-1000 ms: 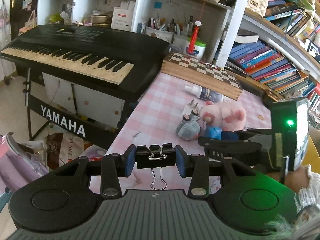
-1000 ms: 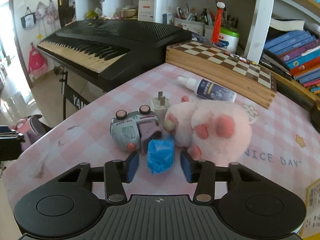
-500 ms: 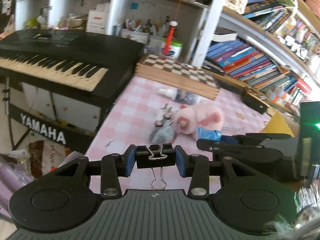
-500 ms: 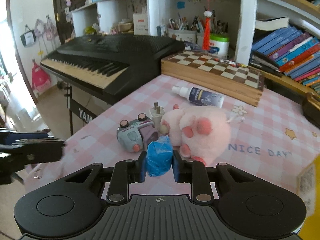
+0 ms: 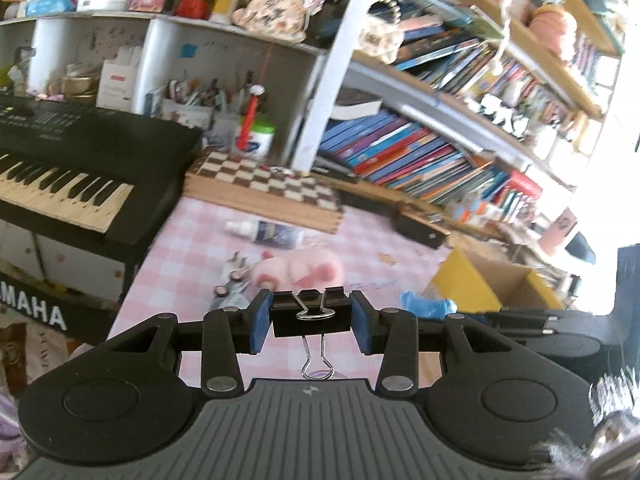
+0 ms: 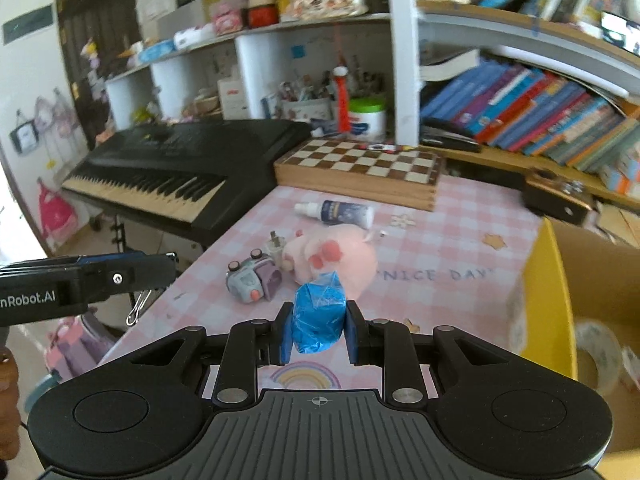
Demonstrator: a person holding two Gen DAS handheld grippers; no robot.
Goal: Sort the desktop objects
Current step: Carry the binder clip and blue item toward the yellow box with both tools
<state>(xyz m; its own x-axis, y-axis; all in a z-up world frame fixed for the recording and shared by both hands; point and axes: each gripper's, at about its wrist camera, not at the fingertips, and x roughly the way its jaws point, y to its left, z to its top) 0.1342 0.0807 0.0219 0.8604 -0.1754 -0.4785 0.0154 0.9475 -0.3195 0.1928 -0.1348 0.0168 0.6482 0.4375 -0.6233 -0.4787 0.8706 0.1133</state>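
Observation:
My left gripper [image 5: 312,318] is shut on a black binder clip [image 5: 311,314], whose wire handles hang down; it is held in the air over the table's near left edge. My right gripper [image 6: 318,330] is shut on a crumpled blue plastic packet [image 6: 318,316], lifted above the pink checked tablecloth [image 6: 440,248]. The packet [image 5: 426,305] and the right gripper [image 5: 520,320] also show at the right of the left wrist view. A pink plush pig [image 6: 340,254], a small grey toy car [image 6: 250,278], a white plug [image 6: 277,246] and a spray bottle [image 6: 336,213] lie on the cloth ahead.
A yellow cardboard box [image 6: 556,292] stands open at the right, with tape rolls [image 6: 600,354] inside. A chessboard box [image 6: 360,168] sits at the back, a black keyboard [image 6: 180,168] to the left, and bookshelves [image 6: 540,112] behind. The left gripper [image 6: 80,282] reaches in from the left.
My right gripper closed on the blue packet and lifted it off the cloth, moving right toward the yellow box. My left gripper rose and turned right, keeping the binder clip.

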